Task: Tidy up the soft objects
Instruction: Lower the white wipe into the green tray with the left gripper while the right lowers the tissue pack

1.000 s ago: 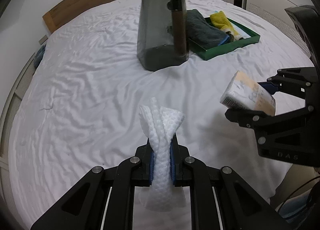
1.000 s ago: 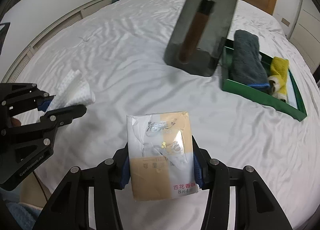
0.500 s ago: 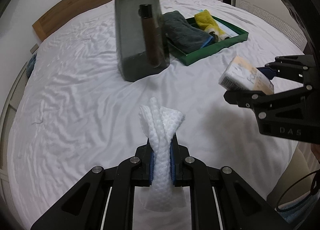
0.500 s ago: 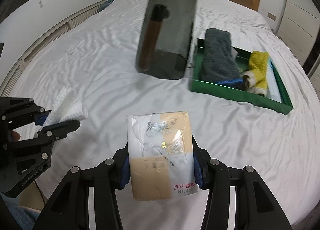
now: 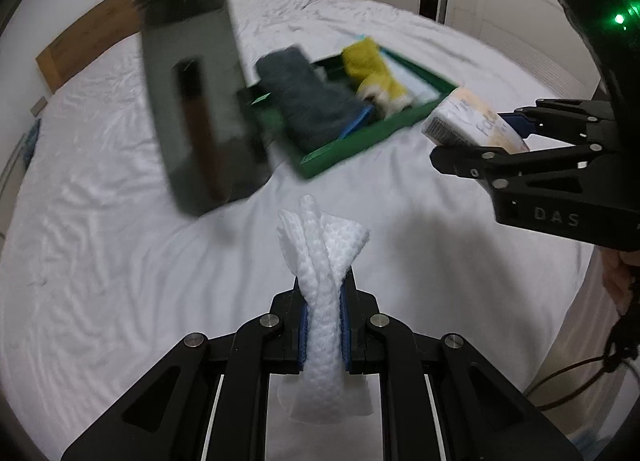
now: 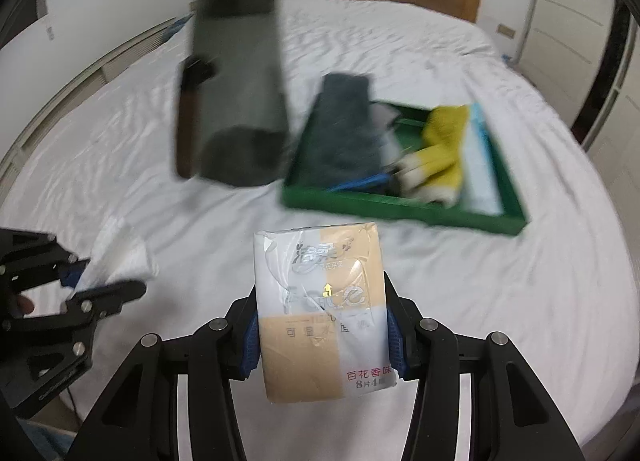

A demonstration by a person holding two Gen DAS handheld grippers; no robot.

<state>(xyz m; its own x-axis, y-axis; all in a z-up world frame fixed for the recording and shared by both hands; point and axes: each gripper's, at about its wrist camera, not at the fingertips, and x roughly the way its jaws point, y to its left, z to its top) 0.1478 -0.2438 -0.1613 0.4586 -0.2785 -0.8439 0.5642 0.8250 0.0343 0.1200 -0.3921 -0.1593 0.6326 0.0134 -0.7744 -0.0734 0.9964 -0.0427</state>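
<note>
blurred dark container (image 5: 196, 101) on white bed (image 5: 100, 261), perhaps a pitcher

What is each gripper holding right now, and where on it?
The left gripper pinches a bunched white cloth around its middle. The right gripper clamps a tissue pack by its two long side edges, at the lower half.

Open white bed (image 6: 460, 301) lay ahead of both grippers, nothing on it. Farther on, the tall dark container (image 6: 240, 101) stood upright just left of the green tray (image 6: 400, 207), nearly touching it. The tray's left half was filled by a grey towel (image 6: 348, 133), with yellow cloth (image 6: 444, 141) to the right.
</note>
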